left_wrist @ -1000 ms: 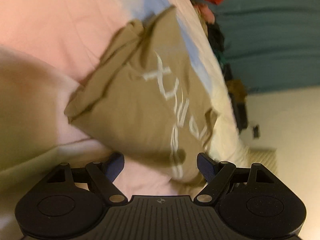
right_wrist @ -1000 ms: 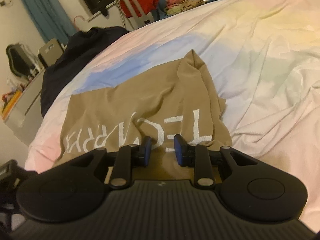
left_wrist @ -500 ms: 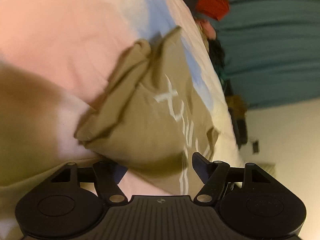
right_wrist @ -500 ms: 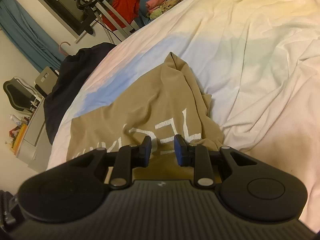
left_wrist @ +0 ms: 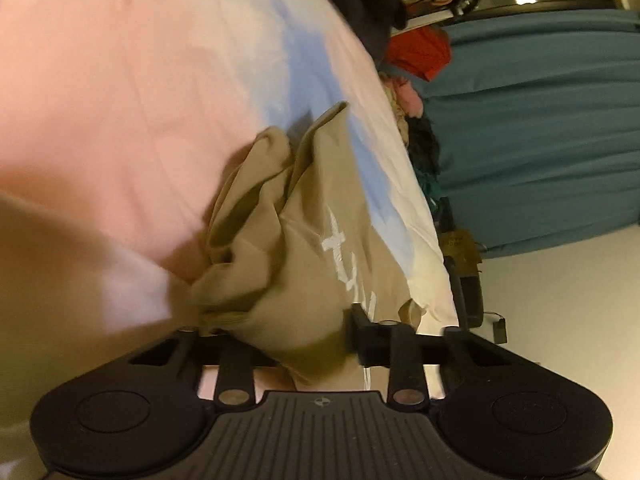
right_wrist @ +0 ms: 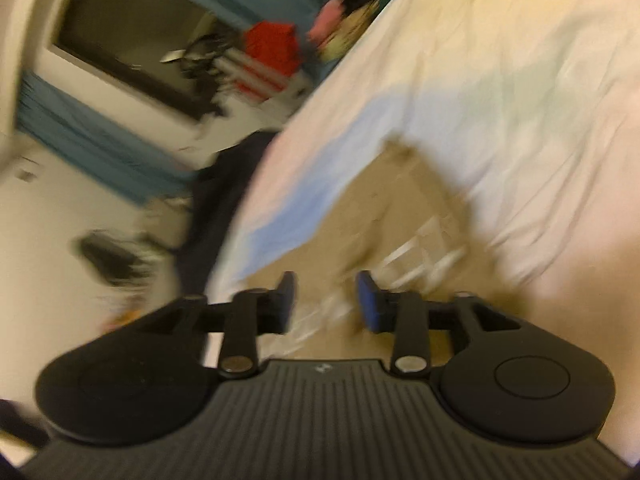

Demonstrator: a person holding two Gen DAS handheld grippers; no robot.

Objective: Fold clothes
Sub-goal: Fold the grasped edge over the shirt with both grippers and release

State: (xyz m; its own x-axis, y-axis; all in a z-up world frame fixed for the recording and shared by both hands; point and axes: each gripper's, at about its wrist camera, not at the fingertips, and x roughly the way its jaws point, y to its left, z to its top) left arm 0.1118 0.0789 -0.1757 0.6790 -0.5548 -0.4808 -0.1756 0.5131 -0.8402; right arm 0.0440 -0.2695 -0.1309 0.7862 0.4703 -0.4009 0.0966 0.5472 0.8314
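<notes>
A tan shirt (left_wrist: 304,264) with white lettering lies bunched on a pastel sheet (left_wrist: 132,80) that covers a bed, its crumpled hem gathered at the 6 o'clock edge of the left wrist view. There the left gripper (left_wrist: 304,340) has just been closing, and its jaws now pinch a thick fold of the shirt, cloth filling the gap between them. From that grip the shirt runs up toward 12 o'clock, one peak of cloth reaching a blue band in the sheet. Open pink sheet spreads from 9 to 11 o'clock of the shirt, clear for moving; at 2 to 3 o'clock the bed's edge drops off close beside the shirt, with a teal curtain (left_wrist: 540,128) and a red garment (left_wrist: 420,52) beyond it. In the right wrist view, badly blurred, the right gripper (right_wrist: 326,300) has just been opening; its jaws stand spread with nothing gripped, the shirt (right_wrist: 380,208) lying on the bed beyond the gap. White and yellow sheet (right_wrist: 520,80) lies open from 12 to 3 o'clock, while the bed's edge and a dark garment (right_wrist: 216,208) sit at 9 to 10 o'clock.
</notes>
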